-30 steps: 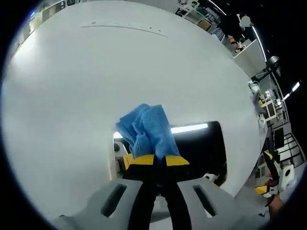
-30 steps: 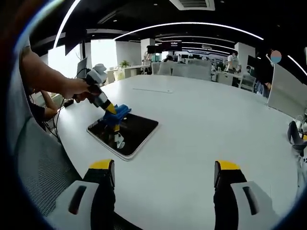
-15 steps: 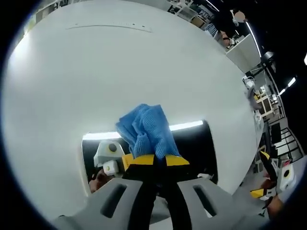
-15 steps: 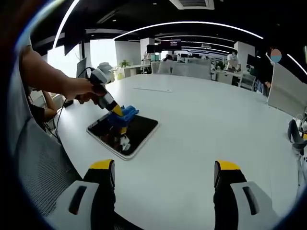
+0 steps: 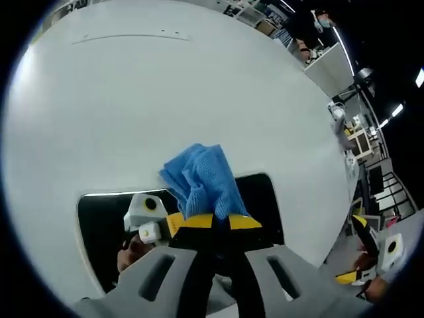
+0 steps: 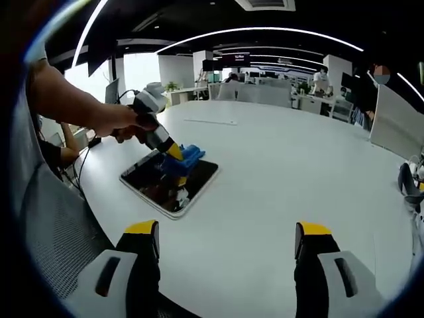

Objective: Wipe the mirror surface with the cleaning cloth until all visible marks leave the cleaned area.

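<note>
A dark rectangular mirror (image 6: 162, 185) lies flat on the white round table (image 6: 278, 179), at the left in the right gripper view. My left gripper (image 6: 177, 156) is shut on a bunched blue cleaning cloth (image 6: 188, 158) that rests on the mirror near its far right corner. In the left gripper view the blue cloth (image 5: 202, 180) sticks out past the yellow fingertips of my left gripper (image 5: 215, 222), above the black mirror (image 5: 99, 232), which reflects the gripper. My right gripper (image 6: 224, 240) hangs open over the table's near edge, nothing between its jaws.
A person's hand (image 6: 116, 122) holds the left gripper. A grey mesh chair (image 6: 53, 232) stands at the table's left. Desks and people fill the office behind. A thin strip (image 6: 211, 122) lies on the far part of the table.
My left gripper has slid the cloth across the mirror toward its far right corner. My right gripper has stayed still.
</note>
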